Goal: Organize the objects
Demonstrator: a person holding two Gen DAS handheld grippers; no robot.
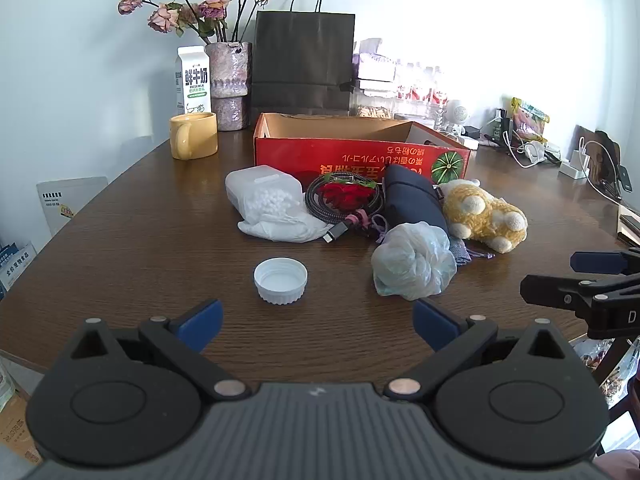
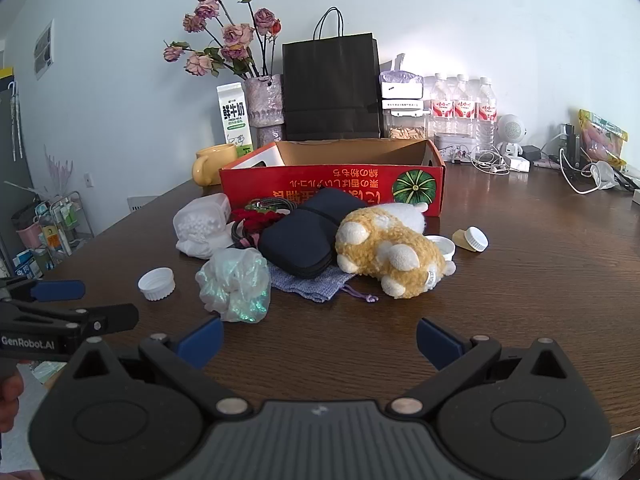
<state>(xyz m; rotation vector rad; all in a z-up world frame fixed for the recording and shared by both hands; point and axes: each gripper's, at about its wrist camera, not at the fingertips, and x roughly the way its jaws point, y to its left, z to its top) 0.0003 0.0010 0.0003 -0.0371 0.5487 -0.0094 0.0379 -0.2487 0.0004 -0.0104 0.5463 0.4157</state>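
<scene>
A heap of loose things lies in front of an open red cardboard box [image 1: 360, 156] [image 2: 332, 188]: a yellow plush toy [image 1: 482, 214] [image 2: 384, 252], a dark blue pouch [image 1: 414, 198] [image 2: 304, 236], a crumpled plastic bag [image 1: 412, 262] [image 2: 236, 284], a coiled cable around a red flower [image 1: 346, 198], a clear box of white beads [image 1: 262, 194] [image 2: 200, 220] and a white lid [image 1: 281, 275] [image 2: 157, 283]. My left gripper [image 1: 318, 326] is open, just short of the lid, nothing between its fingers. My right gripper [image 2: 320, 340] is open, short of the plush toy and the bag.
On the brown table [image 1: 140, 240] stand a yellow mug [image 1: 194, 135], a milk carton [image 1: 193, 80], a vase of dried roses [image 1: 229, 84] and a black paper bag [image 1: 303, 66]. Water bottles [image 2: 464, 112], chargers and cables [image 2: 580, 176] line the far right. Two more white lids [image 2: 474, 238] lie right of the plush toy.
</scene>
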